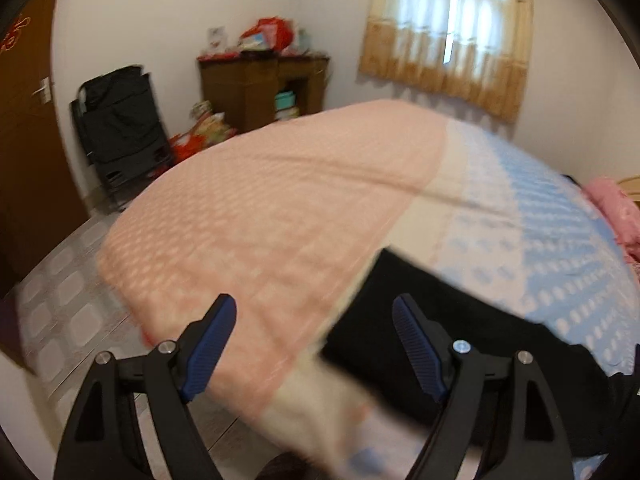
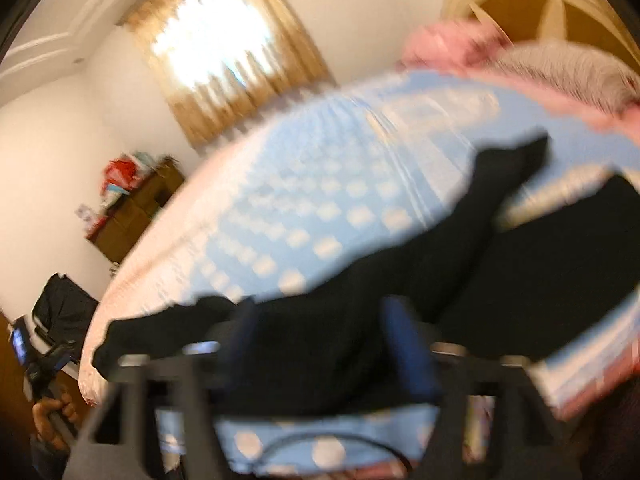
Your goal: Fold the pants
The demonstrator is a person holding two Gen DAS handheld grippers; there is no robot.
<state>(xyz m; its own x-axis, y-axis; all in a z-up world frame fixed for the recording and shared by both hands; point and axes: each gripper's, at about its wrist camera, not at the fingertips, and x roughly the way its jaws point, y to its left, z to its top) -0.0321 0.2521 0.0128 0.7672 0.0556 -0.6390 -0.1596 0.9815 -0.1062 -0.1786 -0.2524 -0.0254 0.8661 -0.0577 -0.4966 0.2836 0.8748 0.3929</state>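
Note:
Black pants (image 1: 460, 320) lie on the bed (image 1: 260, 208), on its blue and white part near the front edge. In the right wrist view the pants (image 2: 360, 320) stretch across the bed, one leg reaching far right and an end at the left. My left gripper (image 1: 314, 312) is open and empty, above the bed's edge beside the pants' left end. My right gripper (image 2: 320, 320) is open, its blue fingers (image 2: 404, 340) blurred just above the pants' middle. The left gripper also shows in the right wrist view (image 2: 44, 364), held by a hand.
A pink and blue cover spreads over the bed. A pink pillow (image 1: 616, 208) and grey fabric (image 2: 568, 72) lie at the head. A brown cabinet (image 1: 260, 88), a black folding chair (image 1: 120, 128) and a curtained window (image 1: 448, 28) stand beyond. Tiled floor (image 1: 68, 300) lies left.

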